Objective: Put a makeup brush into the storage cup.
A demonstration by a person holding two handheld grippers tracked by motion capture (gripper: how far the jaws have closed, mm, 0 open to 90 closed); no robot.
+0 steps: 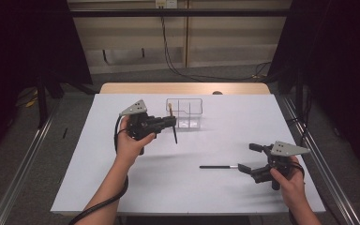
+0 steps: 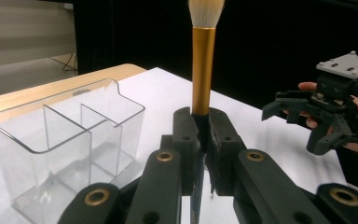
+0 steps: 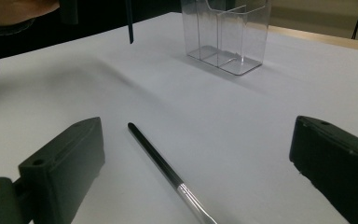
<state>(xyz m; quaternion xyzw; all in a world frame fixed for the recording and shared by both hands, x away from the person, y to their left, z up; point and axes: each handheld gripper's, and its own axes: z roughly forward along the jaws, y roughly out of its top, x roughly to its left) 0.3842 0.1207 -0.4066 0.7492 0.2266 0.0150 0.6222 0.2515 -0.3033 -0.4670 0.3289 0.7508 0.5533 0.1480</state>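
We clamp the gold-ferruled, pale-bristled makeup brush (image 2: 203, 60) upright in our left gripper (image 1: 168, 123), apparently to stand it in the clear plastic three-compartment organiser (image 1: 183, 113) just beside it, while our wide-open right gripper (image 1: 249, 159) straddles the slim black silver-banded brush (image 3: 165, 168) lying on the white table (image 1: 215, 187).

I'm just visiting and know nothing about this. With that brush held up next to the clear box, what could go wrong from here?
The left gripper pinches the makeup brush on its thin handle, so it might slip or twist. The clear organizer looks light with narrow compartments; the brush's dangling handle could catch a wall and tip it. The right gripper is open around a thin black brush lying flat, which may roll away.
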